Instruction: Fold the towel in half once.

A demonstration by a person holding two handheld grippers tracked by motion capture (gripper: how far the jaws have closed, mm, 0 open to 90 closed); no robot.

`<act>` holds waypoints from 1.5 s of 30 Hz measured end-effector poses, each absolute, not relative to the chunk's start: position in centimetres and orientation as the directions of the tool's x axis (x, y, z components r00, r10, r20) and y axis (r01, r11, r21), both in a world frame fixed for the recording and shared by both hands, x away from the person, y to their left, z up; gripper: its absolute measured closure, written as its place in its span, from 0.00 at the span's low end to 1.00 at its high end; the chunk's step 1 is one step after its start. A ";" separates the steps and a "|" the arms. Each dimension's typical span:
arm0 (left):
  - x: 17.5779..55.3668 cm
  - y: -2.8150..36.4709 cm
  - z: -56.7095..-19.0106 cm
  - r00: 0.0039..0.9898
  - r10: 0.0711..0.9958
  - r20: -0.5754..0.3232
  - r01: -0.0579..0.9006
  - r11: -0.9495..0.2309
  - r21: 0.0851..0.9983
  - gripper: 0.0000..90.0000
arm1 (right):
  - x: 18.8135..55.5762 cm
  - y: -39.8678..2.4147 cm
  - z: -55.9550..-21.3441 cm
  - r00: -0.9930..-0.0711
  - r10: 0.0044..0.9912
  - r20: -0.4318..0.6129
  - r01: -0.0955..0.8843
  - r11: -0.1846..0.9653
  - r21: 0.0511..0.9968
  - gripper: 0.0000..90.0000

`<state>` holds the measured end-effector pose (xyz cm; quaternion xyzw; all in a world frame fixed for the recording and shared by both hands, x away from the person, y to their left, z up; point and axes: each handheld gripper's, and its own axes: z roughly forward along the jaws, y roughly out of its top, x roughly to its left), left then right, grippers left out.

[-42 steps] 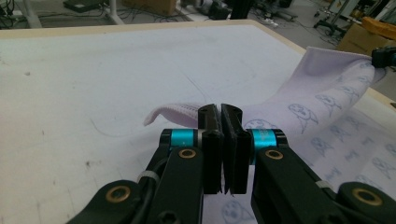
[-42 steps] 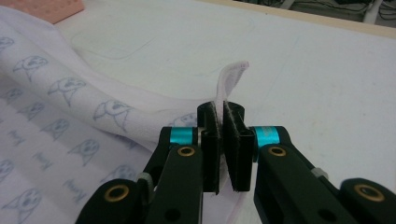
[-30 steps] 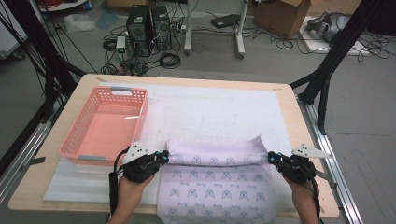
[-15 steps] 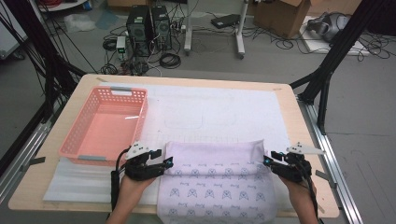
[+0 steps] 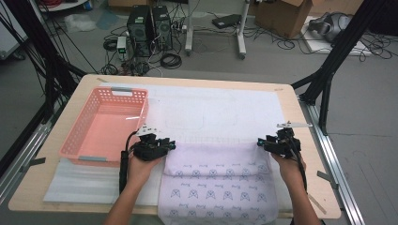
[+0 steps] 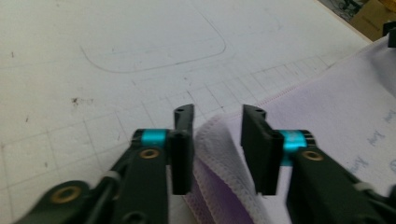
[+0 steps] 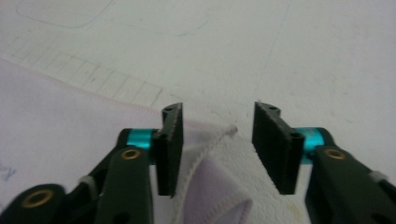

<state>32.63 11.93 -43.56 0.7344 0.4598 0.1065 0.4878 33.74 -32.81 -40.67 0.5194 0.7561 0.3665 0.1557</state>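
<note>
The near edge of the table (image 5: 28, 199) and the lower end of the lilac printed cloth (image 5: 220, 187) are cut off by the bottom of the high view, and the forearms are seen only in part. The cloth is spread over the white mat (image 5: 220, 110) at the table's six o'clock side, its far end folded back into a doubled band lying between the grippers. The pink basket (image 5: 104, 129) is seen at about nine o'clock on the table, well apart from the cloth's right end. The left gripper (image 6: 215, 140) is held at the band's left corner: its jaws, which have just been closing, stand parted, with the folded hem between them but not pinched. The right gripper (image 7: 217, 140) is held at the opposite corner; its jaws, likewise just closing, are spread around the fold, unpinched.
</note>
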 end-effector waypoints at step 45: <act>21.3 15.3 -42.6 0.664 0.701 -0.260 0.456 -0.104 0.884 0.54 | 16.5 -36.6 -40.5 -0.569 0.807 0.160 0.544 0.223 0.809 0.71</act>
